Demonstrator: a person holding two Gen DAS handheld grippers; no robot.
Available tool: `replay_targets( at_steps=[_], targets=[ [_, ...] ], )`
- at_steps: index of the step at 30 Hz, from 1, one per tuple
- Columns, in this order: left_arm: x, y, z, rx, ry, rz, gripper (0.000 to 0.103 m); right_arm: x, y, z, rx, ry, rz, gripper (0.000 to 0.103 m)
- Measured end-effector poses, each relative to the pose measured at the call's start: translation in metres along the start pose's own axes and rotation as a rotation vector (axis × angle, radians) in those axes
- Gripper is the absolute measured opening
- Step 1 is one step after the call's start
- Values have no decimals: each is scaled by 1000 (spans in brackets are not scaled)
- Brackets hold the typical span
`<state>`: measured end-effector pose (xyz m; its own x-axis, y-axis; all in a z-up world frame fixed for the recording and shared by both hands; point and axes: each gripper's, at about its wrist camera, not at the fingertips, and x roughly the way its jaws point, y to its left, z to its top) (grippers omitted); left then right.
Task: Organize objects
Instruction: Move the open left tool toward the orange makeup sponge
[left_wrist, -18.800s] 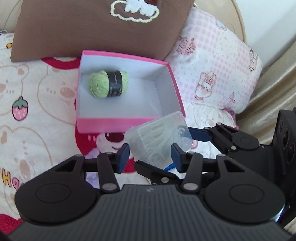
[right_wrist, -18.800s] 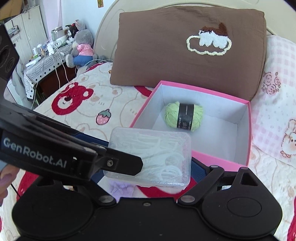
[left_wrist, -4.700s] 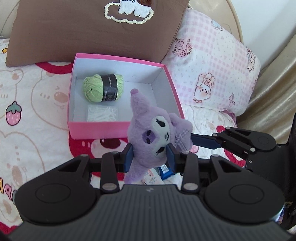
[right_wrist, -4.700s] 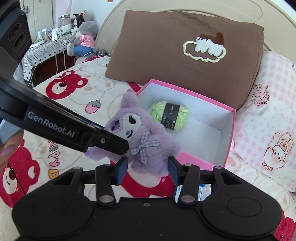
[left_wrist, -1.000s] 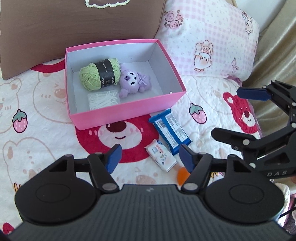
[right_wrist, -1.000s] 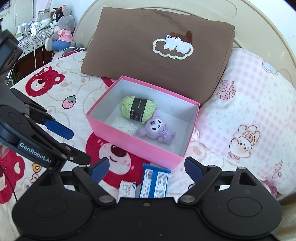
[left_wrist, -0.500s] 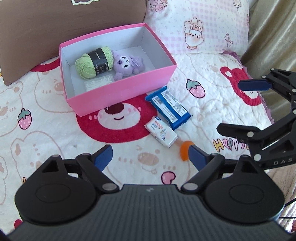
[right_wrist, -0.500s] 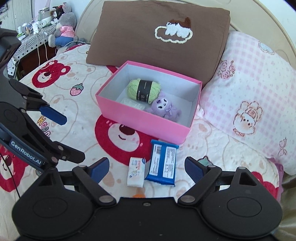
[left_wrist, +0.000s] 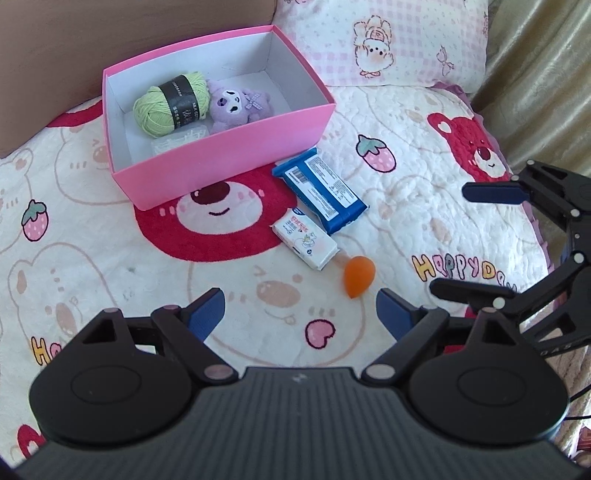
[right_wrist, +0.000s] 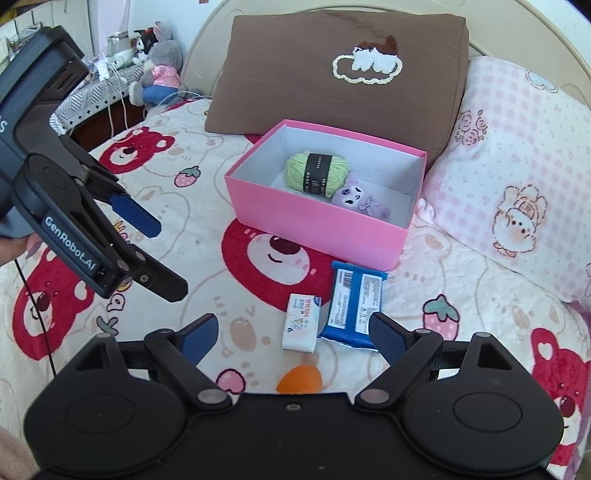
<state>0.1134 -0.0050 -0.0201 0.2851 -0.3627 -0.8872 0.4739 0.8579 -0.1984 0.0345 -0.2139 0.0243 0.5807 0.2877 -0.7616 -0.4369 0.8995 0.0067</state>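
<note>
I'm over a bed with a bear-print quilt. At twelve o'clock a brown pillow leans on the cream headboard, a pink checked pillow at two, a cluttered side table at ten.

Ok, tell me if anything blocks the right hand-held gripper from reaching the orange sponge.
Nothing visible does. The orange sponge lies alone on the bedspread, just ahead of the open, empty right hand-held gripper. The white packet and blue packet lie beyond it, toward the pink box.
</note>
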Motion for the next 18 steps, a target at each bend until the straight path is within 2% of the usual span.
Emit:
replay_targets(
  at_steps=[6, 11, 15, 18],
  targets=[
    [14, -3, -7, -12, 21, -16, 89, 17, 5, -17, -5, 31, 14, 91],
    [27, -2, -13, -30, 40, -12, 89, 33, 0, -27, 47, 77, 13, 91],
    [36, 1, -15, -57, 44, -9, 89, 49, -4, -33, 97, 131, -40, 91],
    [43, 4, -17, -78, 43, 0, 89, 63, -8, -38, 150, 176, -119, 91]
  ],
)
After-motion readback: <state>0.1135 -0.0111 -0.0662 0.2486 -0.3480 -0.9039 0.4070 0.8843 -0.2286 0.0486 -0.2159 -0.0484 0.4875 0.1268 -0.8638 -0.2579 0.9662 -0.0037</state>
